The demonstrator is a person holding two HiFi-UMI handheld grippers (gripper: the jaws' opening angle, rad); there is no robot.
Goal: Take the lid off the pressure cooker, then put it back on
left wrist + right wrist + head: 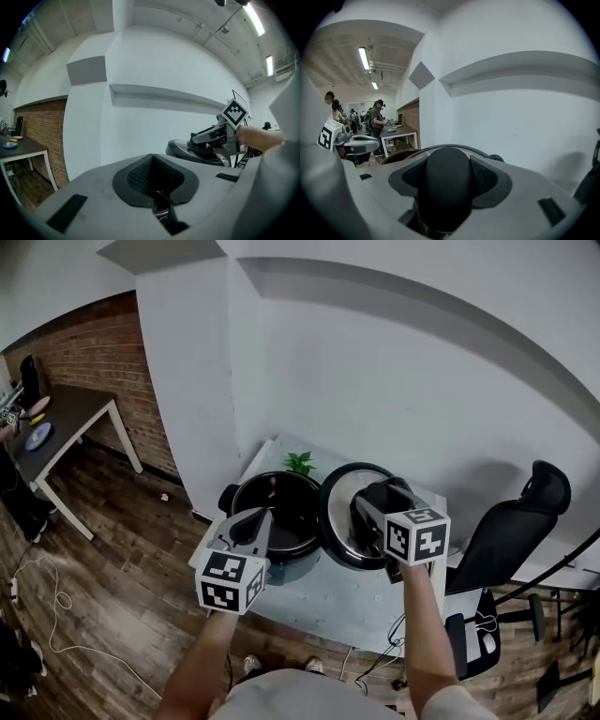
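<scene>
The left gripper [258,519] clamps the pot [272,477] at its rim. The right gripper [371,503] grips the knob [445,187] of the lid [335,521]. The lid is off; refitting remains.

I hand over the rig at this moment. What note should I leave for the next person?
Left gripper: appears shut on the rim of the pot, steadying it.
Right gripper: shut on the knob of the lid; lid held tilted, off the pot, at its right.
Pot: open, on the table.
Done: lid off.
Left: put the lid back on.
</scene>
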